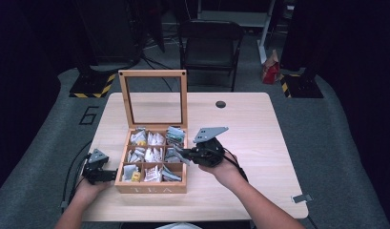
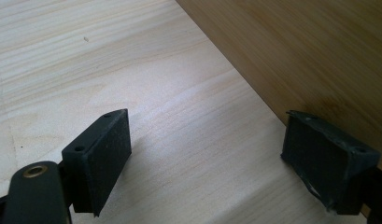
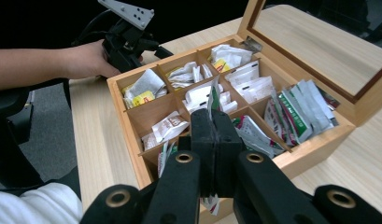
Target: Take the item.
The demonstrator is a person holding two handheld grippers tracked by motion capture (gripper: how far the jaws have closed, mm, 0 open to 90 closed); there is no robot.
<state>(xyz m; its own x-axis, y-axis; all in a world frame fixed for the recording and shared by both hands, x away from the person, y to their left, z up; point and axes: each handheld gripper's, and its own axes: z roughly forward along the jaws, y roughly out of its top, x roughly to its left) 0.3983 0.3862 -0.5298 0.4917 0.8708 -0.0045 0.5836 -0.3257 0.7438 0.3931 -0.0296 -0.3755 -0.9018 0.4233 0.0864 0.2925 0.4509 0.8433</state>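
A wooden tea box (image 1: pixel 152 188) stands on the table (image 1: pixel 250 129) with its glass lid (image 1: pixel 153 74) raised upright. Its compartments hold several tea bags. My right gripper (image 1: pixel 179 153) hovers over the box's right side, shut on a green and white tea bag (image 3: pixel 213 95) that sticks out above and below the black jaws (image 3: pixel 215 116). My left gripper (image 1: pixel 110 175) rests on the table against the box's left wall (image 2: pixel 296 56), jaws open with nothing between them (image 2: pixel 207 154). In the right gripper view, the left gripper (image 3: pixel 153 49) sits beyond the box's far corner.
A black folding chair (image 1: pixel 209 43) stands behind the table, with a red bag (image 1: pixel 270 69) on the floor to its right. A dark round hole (image 1: pixel 220 104) marks the table's far side. A small metal clip (image 1: pixel 301 198) lies near the front right corner.
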